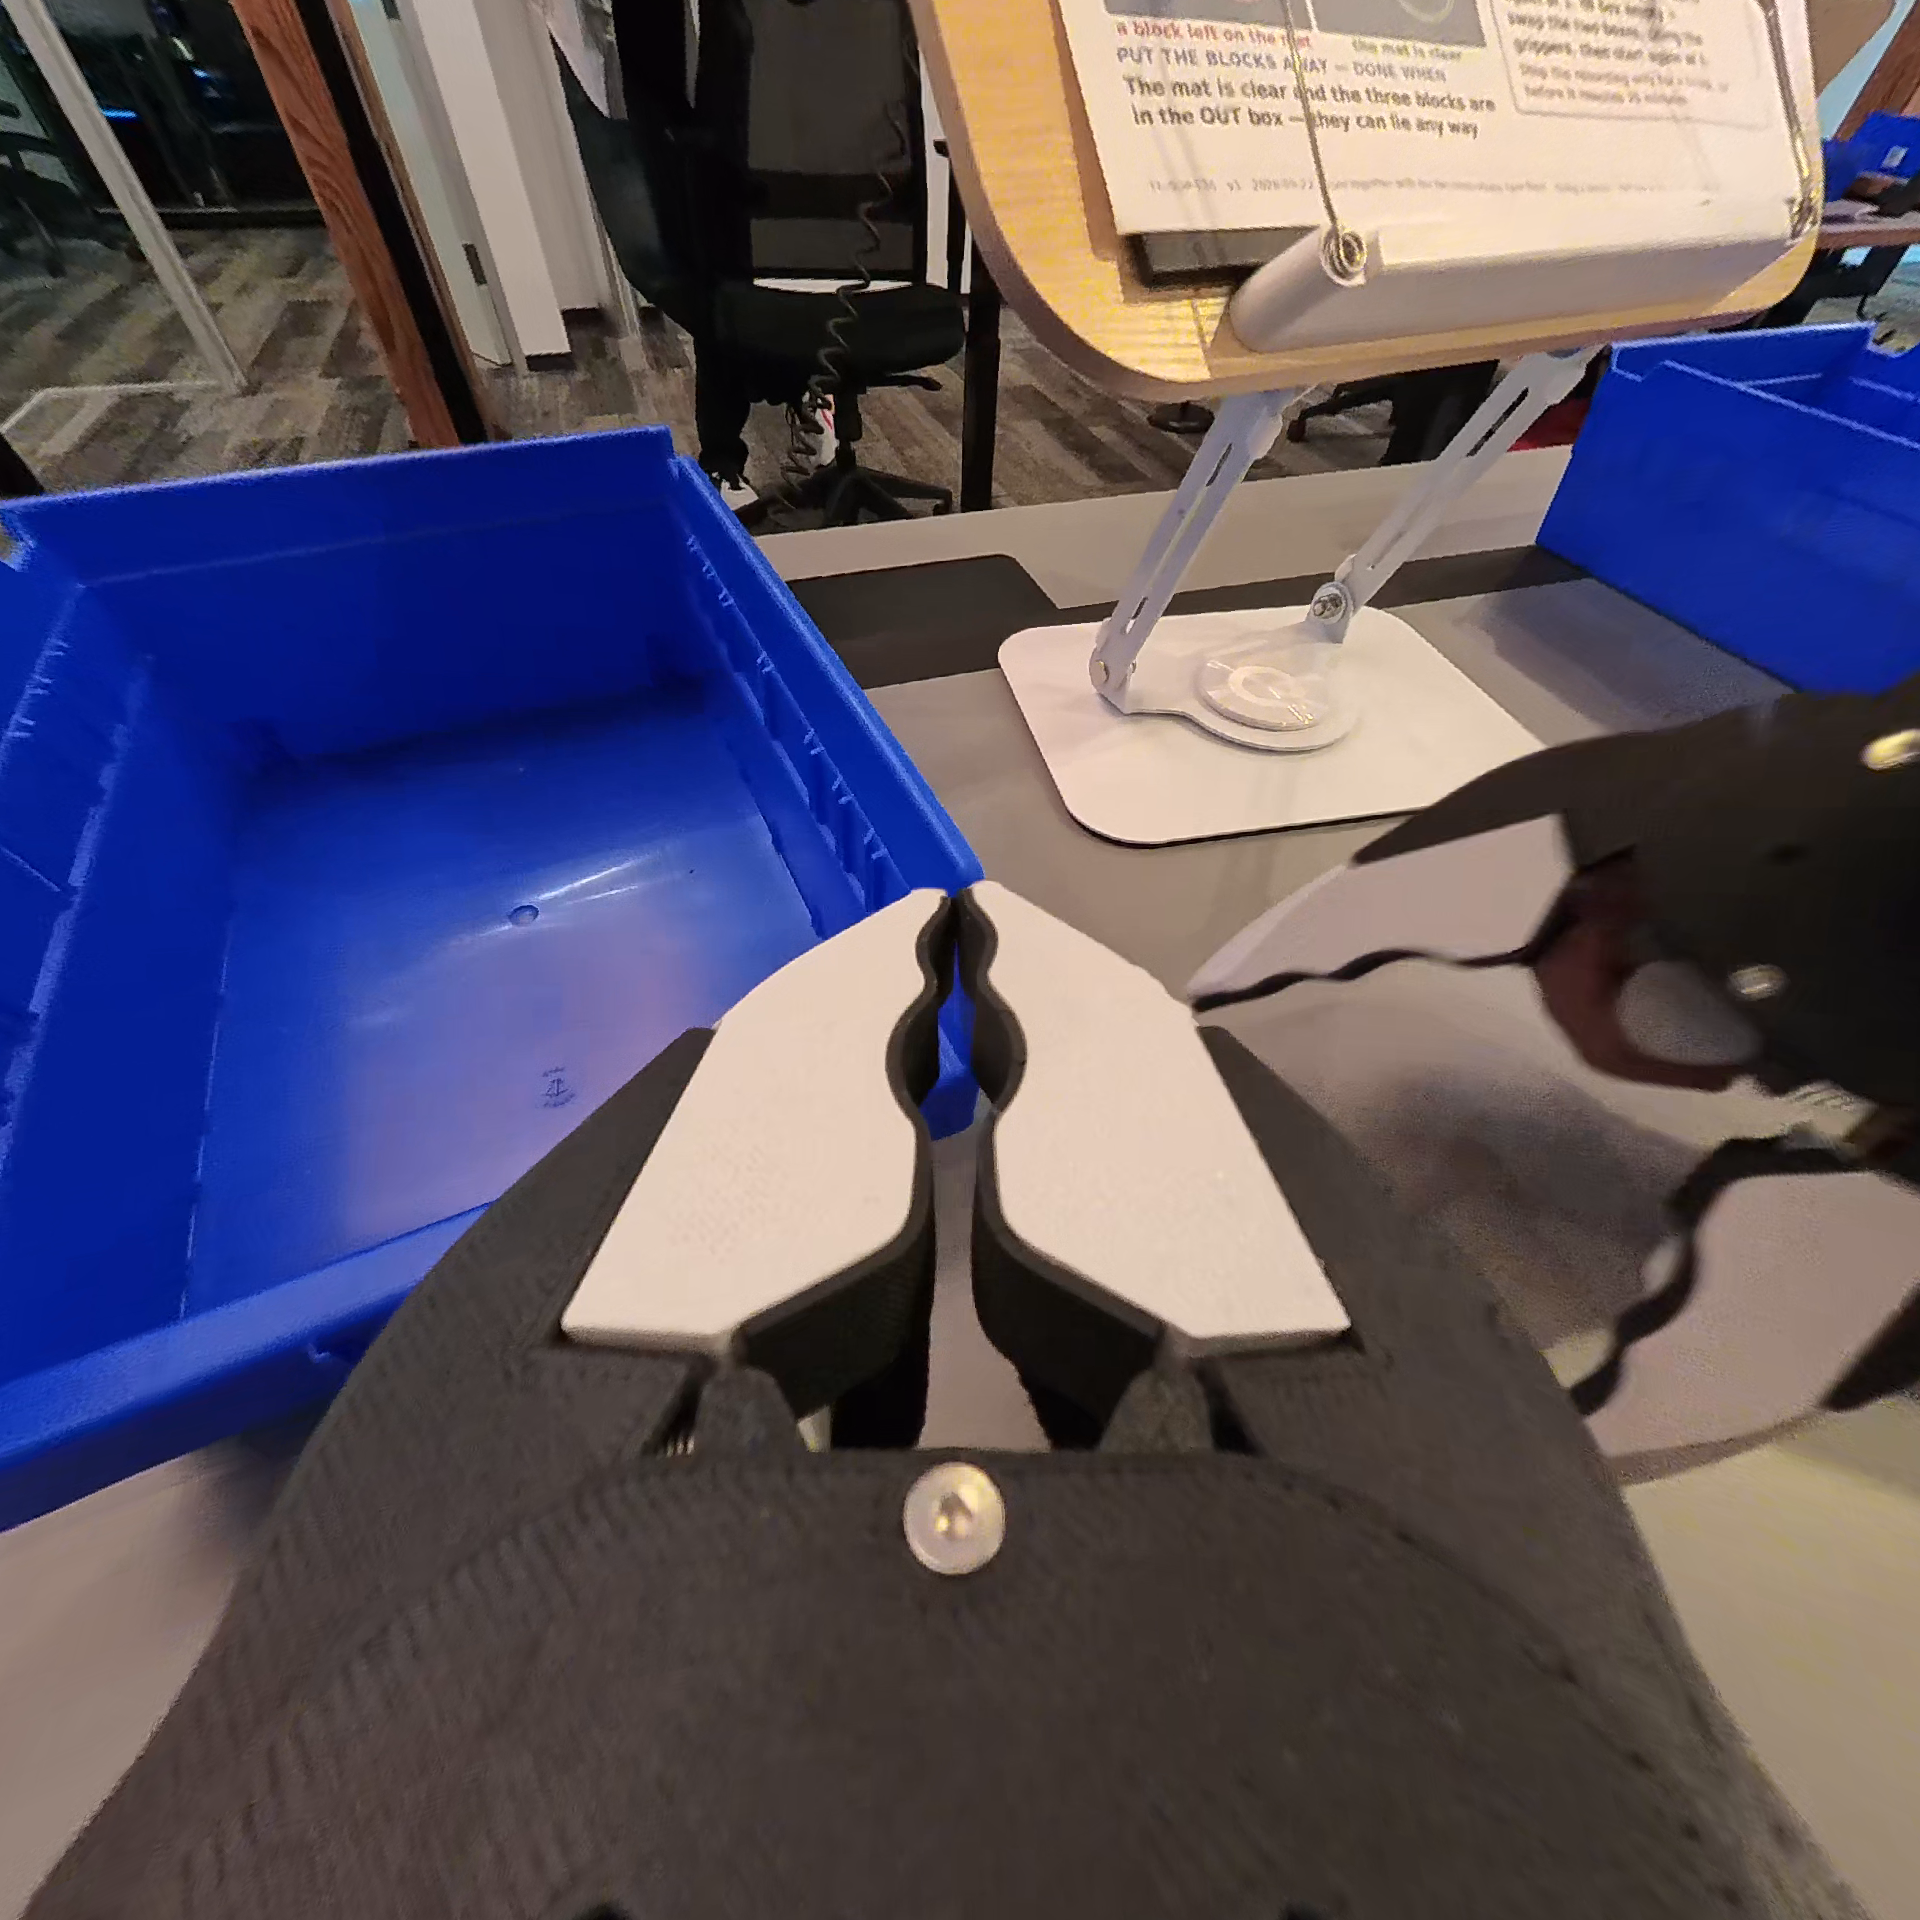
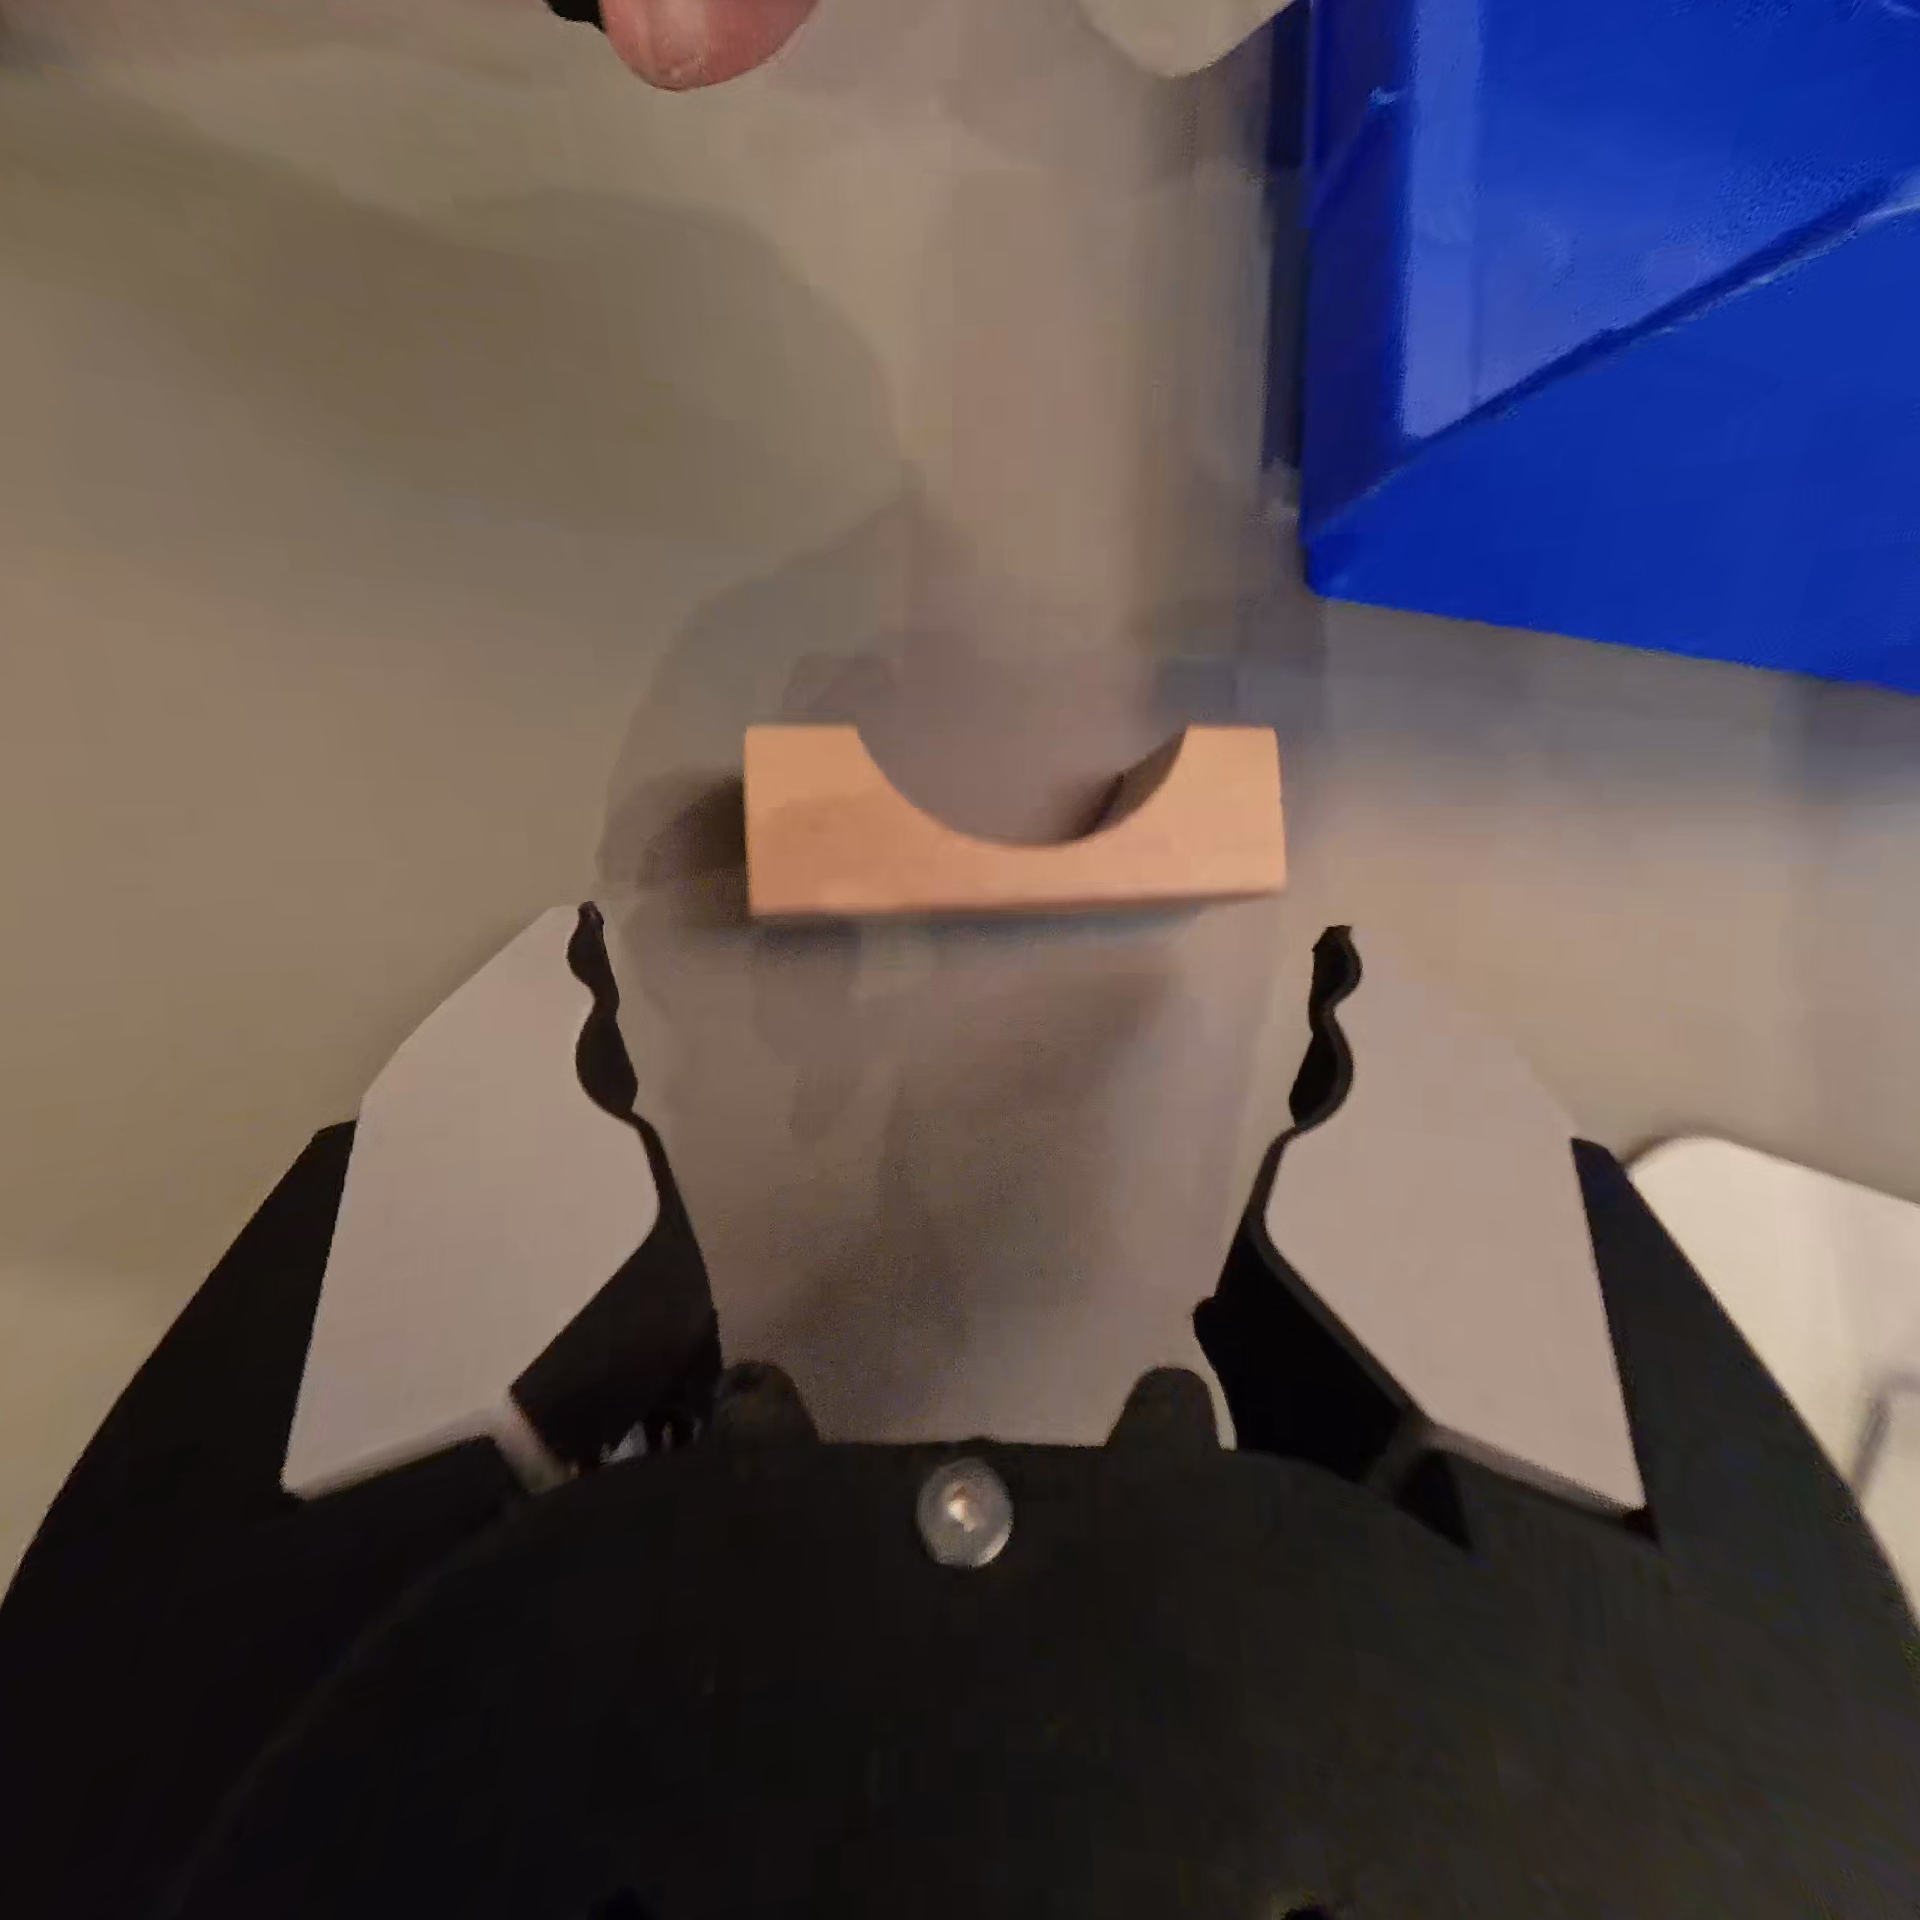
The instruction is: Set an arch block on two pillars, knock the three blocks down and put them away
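Arch block (image 2: 1013, 842): a pale wooden piece lay flat on the grey mat (image 2: 416, 468), its half-round cut-out facing away from the right wrist camera.
Handling: judged light, rigid and not fragile; the smooth faces could slip under a shallow pinch.
Grip point: the two short end faces looked best, clear of the thin bridge under the cut-out.
Position relative to jaws: the block sat just ahead of the right gripper (image 2: 966, 935), centred between the fingertips and untouched.
Right jaws: spread wide, a little wider than the block's length.
Left gripper (image 1: 956, 914): fingers nearly together and empty, hanging over the near corner of the blue box (image 1: 125, 1403).
Blue box: no blocks showed inside.
Second blue box (image 2: 1610, 364): stood beyond the block, to its right.
Pillars: not in view.
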Demonstrator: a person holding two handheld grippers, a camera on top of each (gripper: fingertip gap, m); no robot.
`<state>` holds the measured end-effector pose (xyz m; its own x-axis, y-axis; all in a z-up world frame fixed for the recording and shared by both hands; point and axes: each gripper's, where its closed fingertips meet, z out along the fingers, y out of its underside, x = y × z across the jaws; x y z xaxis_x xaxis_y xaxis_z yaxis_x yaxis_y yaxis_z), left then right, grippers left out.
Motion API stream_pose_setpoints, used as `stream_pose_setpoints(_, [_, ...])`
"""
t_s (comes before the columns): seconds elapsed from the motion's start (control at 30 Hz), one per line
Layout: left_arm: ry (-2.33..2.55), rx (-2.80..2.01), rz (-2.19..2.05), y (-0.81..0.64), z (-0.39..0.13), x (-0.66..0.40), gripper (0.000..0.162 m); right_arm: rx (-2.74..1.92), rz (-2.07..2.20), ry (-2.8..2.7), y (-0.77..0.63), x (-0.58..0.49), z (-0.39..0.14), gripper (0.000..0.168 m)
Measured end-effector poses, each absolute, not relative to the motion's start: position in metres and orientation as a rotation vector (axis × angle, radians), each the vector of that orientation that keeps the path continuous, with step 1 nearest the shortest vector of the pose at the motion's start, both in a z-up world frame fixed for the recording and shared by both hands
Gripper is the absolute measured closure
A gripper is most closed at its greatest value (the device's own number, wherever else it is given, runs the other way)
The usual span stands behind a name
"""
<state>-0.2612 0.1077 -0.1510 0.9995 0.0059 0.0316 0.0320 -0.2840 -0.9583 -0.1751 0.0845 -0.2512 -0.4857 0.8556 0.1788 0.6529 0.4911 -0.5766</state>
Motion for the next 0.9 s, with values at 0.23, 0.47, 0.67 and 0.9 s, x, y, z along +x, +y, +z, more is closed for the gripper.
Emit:
stream_pose_setpoints(0.23, [0.008,-1.849,-0.032,0.108,-0.146,-0.253,0.162,-1.256,0.727,-2.288,0.077,-0.199,-0.260,0.061])
stream_pose_setpoints(0.47, [0.007,-1.845,-0.034,0.107,-0.145,-0.253,0.162,-1.242,0.746,-2.271,0.079,-0.173,-0.240,0.062])
stream_pose_setpoints(0.67, [0.023,-1.848,-0.034,0.108,-0.146,-0.248,0.162,-1.304,0.659,-2.136,0.116,-0.084,-0.189,0.062])
stream_pose_setpoints(0.9, [0.047,-1.869,-0.021,0.111,-0.151,-0.242,0.162,-1.497,0.384,-1.859,0.220,0.063,-0.103,0.062])
